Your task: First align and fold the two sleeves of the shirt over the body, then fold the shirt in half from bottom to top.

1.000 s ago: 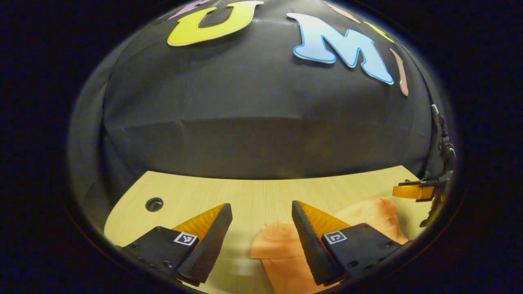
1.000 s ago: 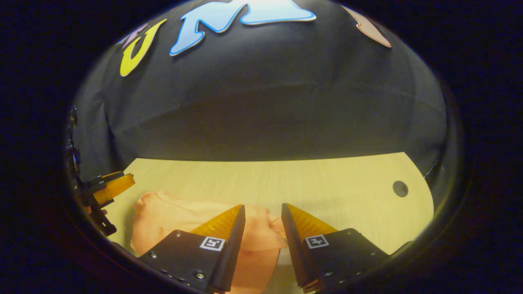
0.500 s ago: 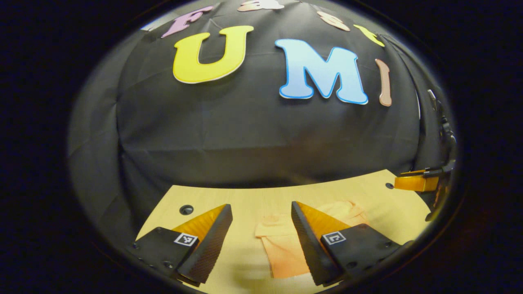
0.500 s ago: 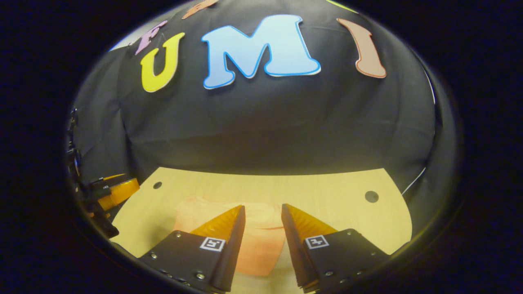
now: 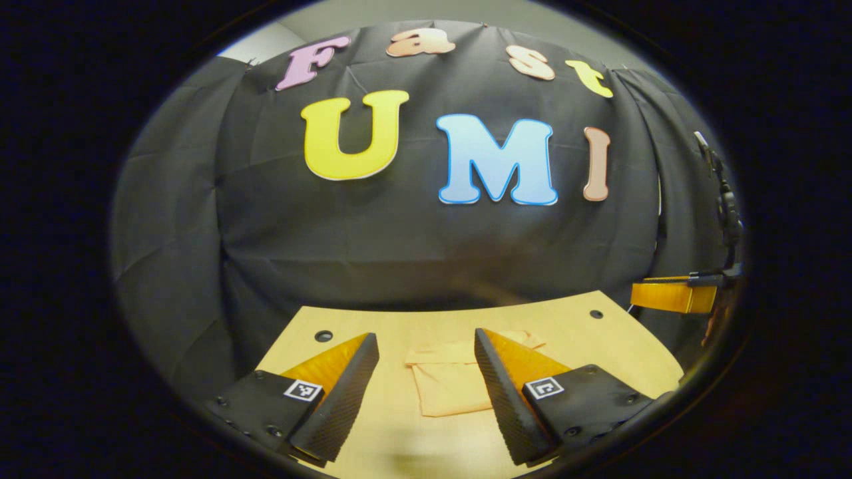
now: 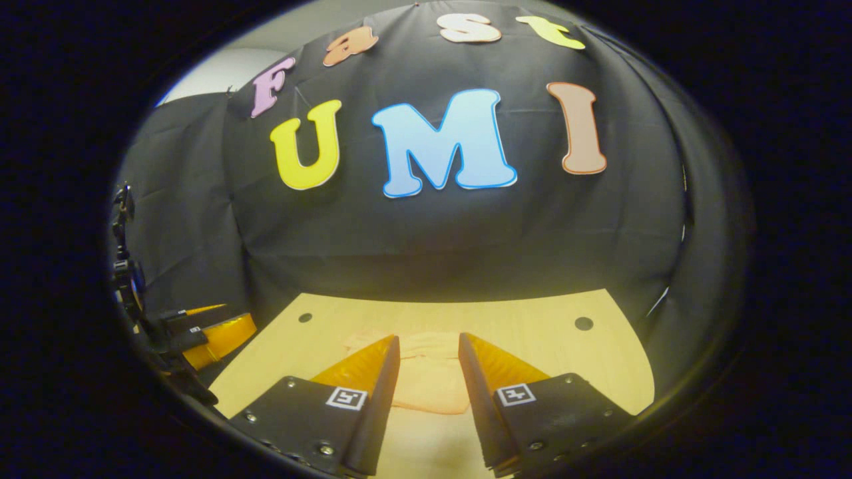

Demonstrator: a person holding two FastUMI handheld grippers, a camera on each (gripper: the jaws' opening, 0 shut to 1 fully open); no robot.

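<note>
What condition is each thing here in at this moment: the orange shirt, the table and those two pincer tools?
Shirt: folded into a compact rectangle, lying flat on the table, held by nothing.
Left gripper: open, fingers apart, raised clear of the shirt.
Right gripper: open, nothing between its fingers, off the shirt.
Table: wooden top, carrying the shirt near its middle.

Wedge fingers (image 5: 346, 379), screwed mounts, square markers

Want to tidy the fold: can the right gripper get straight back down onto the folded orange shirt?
Probably yes: the right gripper is open and empty, the folded orange shirt lies on the wooden table straight ahead, nothing between them.
</note>
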